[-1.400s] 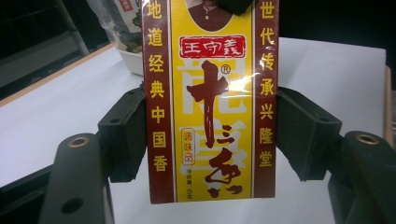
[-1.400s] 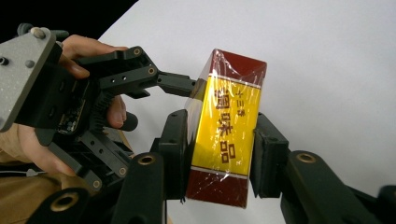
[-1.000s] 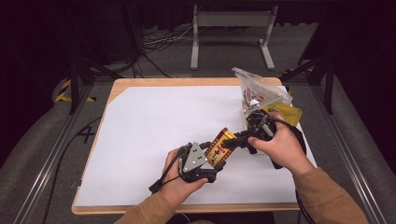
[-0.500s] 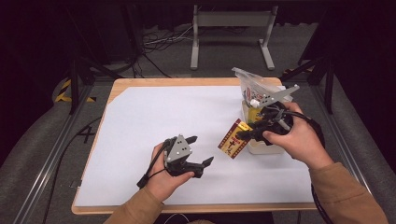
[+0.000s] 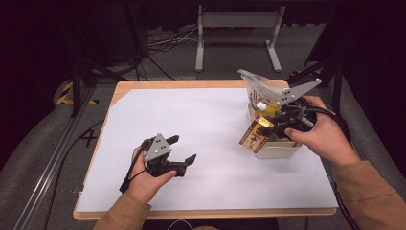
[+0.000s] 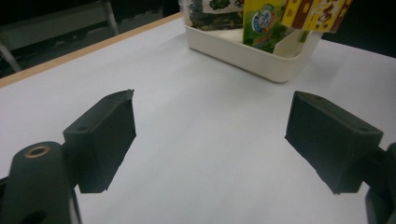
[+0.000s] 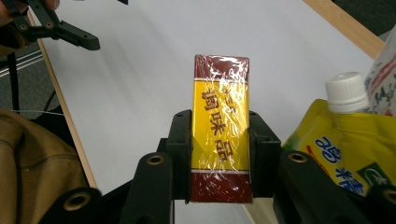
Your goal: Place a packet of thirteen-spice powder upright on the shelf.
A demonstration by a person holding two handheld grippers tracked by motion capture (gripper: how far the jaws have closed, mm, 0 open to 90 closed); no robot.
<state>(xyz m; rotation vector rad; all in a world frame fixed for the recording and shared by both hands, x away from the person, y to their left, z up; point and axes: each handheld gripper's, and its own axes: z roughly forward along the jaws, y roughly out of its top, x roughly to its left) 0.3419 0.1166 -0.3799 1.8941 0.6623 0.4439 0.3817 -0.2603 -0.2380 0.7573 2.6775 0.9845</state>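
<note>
Here the right gripper [image 7: 219,154], jaws closed on the long edges of a film-wrapped red-and-yellow packet [image 7: 220,126], holds it over the white bin's [image 5: 280,149] near rim; likely light, stiff and slippery, it suits this mid-body grip, while the left gripper [image 6: 210,135] rests wide open, empty.

A red-and-yellow film-wrapped box [image 7: 220,126], clamped by its sides, hangs tilted over the white bin's [image 5: 280,149] front edge.

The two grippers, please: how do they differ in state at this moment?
The right gripper is shut on the red and yellow packet above the white bin; the left gripper is open and holds nothing. The right is raised at the bin; the left sits low over the white table sheet. Each is hand-held.
</note>
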